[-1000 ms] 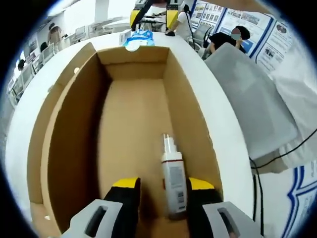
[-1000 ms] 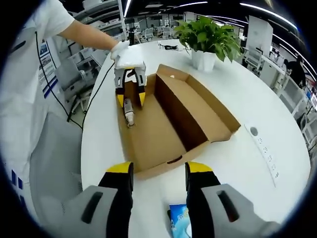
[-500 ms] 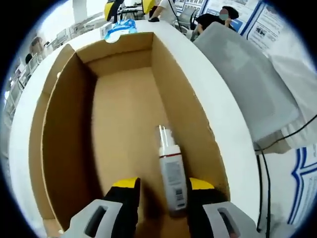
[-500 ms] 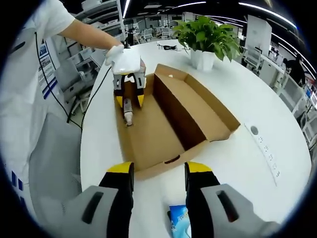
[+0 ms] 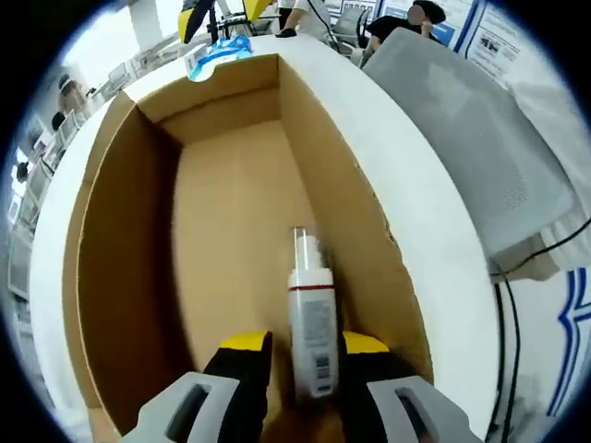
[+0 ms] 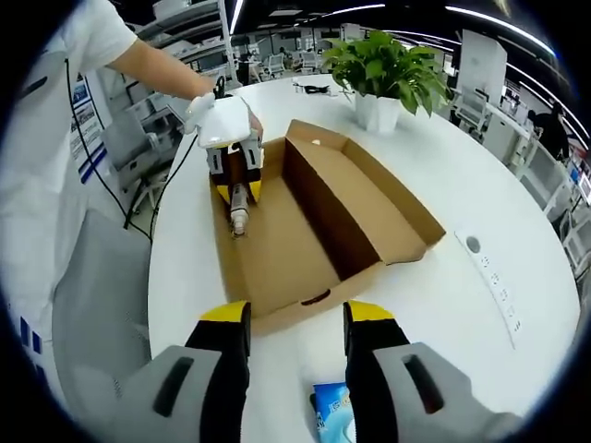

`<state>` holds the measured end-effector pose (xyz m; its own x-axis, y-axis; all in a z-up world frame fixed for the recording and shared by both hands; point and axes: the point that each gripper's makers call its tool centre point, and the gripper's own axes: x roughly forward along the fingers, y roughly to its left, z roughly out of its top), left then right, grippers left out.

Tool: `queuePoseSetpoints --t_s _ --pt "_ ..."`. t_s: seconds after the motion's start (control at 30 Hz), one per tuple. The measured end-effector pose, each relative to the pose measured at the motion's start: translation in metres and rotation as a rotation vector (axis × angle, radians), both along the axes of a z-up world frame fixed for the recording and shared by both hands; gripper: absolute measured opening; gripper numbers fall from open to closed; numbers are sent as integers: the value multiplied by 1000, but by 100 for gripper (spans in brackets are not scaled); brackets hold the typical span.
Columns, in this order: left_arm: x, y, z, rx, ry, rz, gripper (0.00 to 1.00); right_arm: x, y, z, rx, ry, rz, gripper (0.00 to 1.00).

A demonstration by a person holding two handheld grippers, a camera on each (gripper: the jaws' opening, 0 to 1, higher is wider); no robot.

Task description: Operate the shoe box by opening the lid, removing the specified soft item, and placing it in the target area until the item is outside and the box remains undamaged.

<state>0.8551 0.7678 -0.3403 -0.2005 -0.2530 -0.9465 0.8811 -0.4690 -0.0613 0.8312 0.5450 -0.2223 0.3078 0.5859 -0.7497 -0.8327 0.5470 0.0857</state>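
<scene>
Inside the open shoe box (image 5: 102,268), left tongs (image 5: 294,355) around spray bottle (image 5: 309,323).

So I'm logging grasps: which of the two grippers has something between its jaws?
The left gripper, inside the open cardboard box: the white spray bottle lies between its jaws. The right gripper hovers open over the white table, holding nothing.

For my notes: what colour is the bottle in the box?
White bottle with a red band and clear cap, clearest in the left gripper view.
</scene>
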Motion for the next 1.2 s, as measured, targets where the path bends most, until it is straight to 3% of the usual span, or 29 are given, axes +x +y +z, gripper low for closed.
queuePoseSetpoints --t_s 0.3,0.57,0.7,1.2 --pt "0 2 -10 15 -35 -50 27 -1 -1 0 -4 1 0 37" --pt "3 4 -11 13 -47 -35 25 -1 -1 -1 -2 2 3 37" --pt "4 3 -11 7 -50 -26 20 -1 1 -1 -1 1 5 37" --pt "3 4 -11 9 -32 -46 20 -4 1 0 3 0 -3 37"
